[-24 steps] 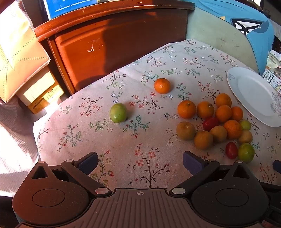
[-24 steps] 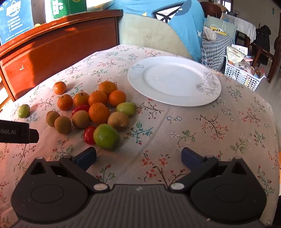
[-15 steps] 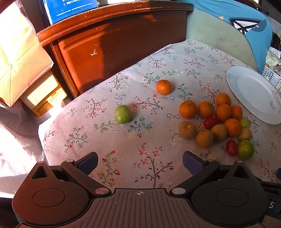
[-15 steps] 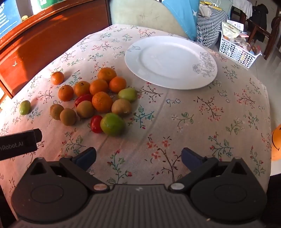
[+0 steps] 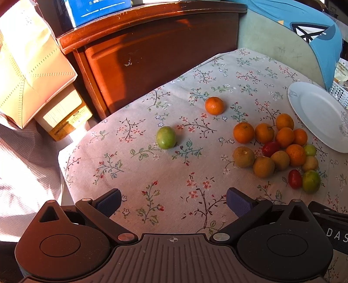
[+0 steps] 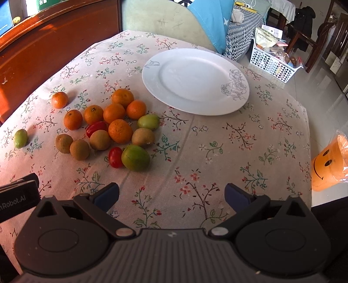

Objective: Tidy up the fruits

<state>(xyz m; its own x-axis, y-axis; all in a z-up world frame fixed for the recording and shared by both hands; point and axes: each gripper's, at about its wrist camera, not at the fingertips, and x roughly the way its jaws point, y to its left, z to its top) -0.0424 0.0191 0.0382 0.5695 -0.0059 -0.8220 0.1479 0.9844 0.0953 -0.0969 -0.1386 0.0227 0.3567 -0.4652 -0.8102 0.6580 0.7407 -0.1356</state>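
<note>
A pile of fruit (image 6: 113, 128) lies on the floral tablecloth: several oranges, brown kiwis, green fruits and two red tomatoes. It also shows at the right in the left wrist view (image 5: 280, 150). A lone green fruit (image 5: 166, 137) and a lone orange (image 5: 214, 105) lie apart to the left. An empty white plate (image 6: 195, 80) stands behind the pile. My left gripper (image 5: 173, 201) is open and empty above the table's near edge. My right gripper (image 6: 171, 197) is open and empty, in front of the pile and plate.
A wooden cabinet (image 5: 156, 54) stands behind the table, with cardboard boxes (image 5: 63, 113) at its left. A green chair back with a blue shirt (image 6: 208, 19) is behind the plate. An orange smiley bucket (image 6: 328, 165) and a white basket (image 6: 274, 63) are on the floor at right.
Both grippers have pulled back and risen, so the fruit and plate look further off. Nothing on the table has moved.
</note>
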